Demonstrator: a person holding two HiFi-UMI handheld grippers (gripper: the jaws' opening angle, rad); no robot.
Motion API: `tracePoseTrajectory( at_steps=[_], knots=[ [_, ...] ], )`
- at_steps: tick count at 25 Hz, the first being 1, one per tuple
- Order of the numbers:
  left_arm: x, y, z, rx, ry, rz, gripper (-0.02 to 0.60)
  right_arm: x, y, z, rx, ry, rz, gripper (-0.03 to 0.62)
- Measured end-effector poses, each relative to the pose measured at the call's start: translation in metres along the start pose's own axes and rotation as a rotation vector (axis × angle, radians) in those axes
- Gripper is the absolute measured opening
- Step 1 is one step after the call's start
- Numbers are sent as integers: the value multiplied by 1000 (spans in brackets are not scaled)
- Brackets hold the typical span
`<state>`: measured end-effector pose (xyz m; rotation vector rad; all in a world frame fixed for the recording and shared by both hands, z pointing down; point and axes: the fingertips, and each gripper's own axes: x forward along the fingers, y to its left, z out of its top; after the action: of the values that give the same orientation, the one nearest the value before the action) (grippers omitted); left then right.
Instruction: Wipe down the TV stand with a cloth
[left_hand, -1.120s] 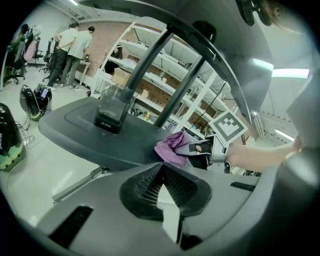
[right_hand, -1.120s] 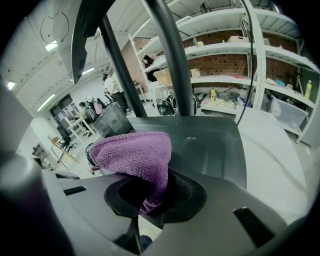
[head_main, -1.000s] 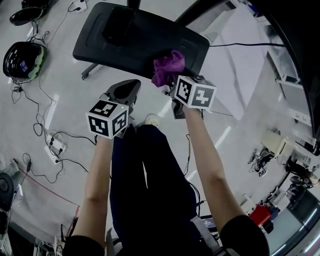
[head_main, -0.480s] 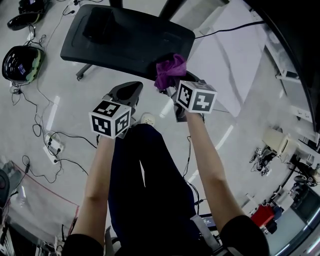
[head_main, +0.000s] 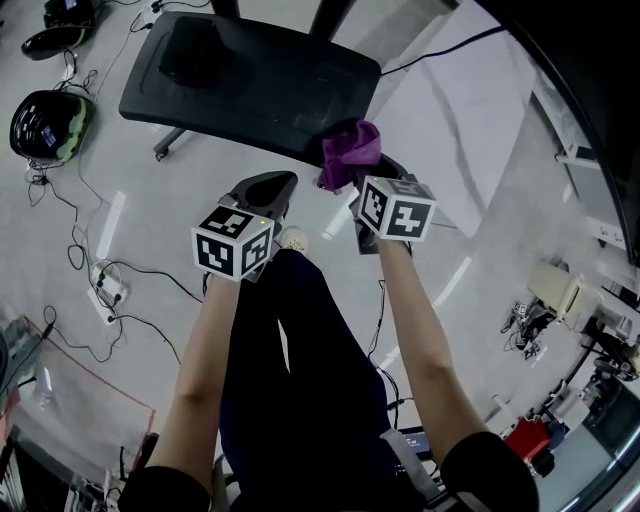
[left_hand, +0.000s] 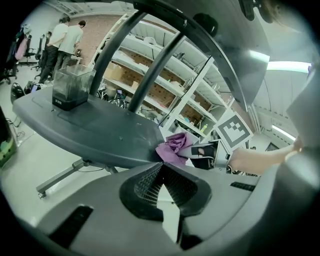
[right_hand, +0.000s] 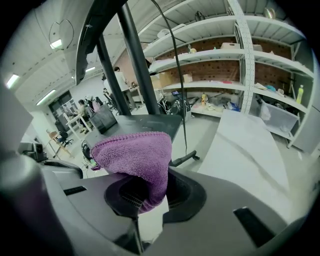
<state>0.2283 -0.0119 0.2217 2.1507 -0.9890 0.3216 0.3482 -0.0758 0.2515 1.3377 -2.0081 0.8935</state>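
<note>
The TV stand's black base (head_main: 250, 85) lies on the floor ahead of me, with dark poles rising from it. My right gripper (head_main: 352, 183) is shut on a purple cloth (head_main: 350, 150), which sits at the base's near right edge. In the right gripper view the cloth (right_hand: 137, 155) bulges up out of that gripper (right_hand: 145, 192). My left gripper (head_main: 275, 182) hangs just short of the base's near edge, shut with nothing in it (left_hand: 160, 175). The left gripper view shows the cloth (left_hand: 172, 145) against the edge of the base (left_hand: 90, 132).
A dark box (left_hand: 70, 87) stands on the far left of the base. A black and green helmet (head_main: 45, 118) and cables with a power strip (head_main: 105, 290) lie on the floor at left. A white sheet (head_main: 450, 120) lies at right. Shelves (right_hand: 225, 65) and people (left_hand: 62, 37) are behind.
The cloth in my right gripper has slid toward the base's right corner along its near edge. My left gripper has drifted slightly right, staying shut.
</note>
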Motion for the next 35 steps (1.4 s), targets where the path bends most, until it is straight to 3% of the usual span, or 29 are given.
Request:
tracePoseTrajectory(
  at_steps=[9, 14, 18, 24, 28, 35],
  knots=[
    [3, 9, -8, -19, -4, 4, 6, -11, -5, -25, 23, 9, -33, 77],
    [-17, 27, -19, -43, 6, 2, 6, -18, 20, -41, 59, -10, -67, 77],
    [-33, 55, -36, -63, 16, 11, 6, -11, 63, -62, 106, 8, -22, 77],
    [-45, 104, -61, -69, -4, 33, 6, 38, 134, -84, 103, 7, 77, 77],
    [-47, 147, -74, -70, -61, 53, 6, 86, 173, -93, 35, -22, 120, 77],
    [-22, 229, -105, -45, -147, 113, 6, 174, 196, -111, -69, -80, 158, 77]
  ],
)
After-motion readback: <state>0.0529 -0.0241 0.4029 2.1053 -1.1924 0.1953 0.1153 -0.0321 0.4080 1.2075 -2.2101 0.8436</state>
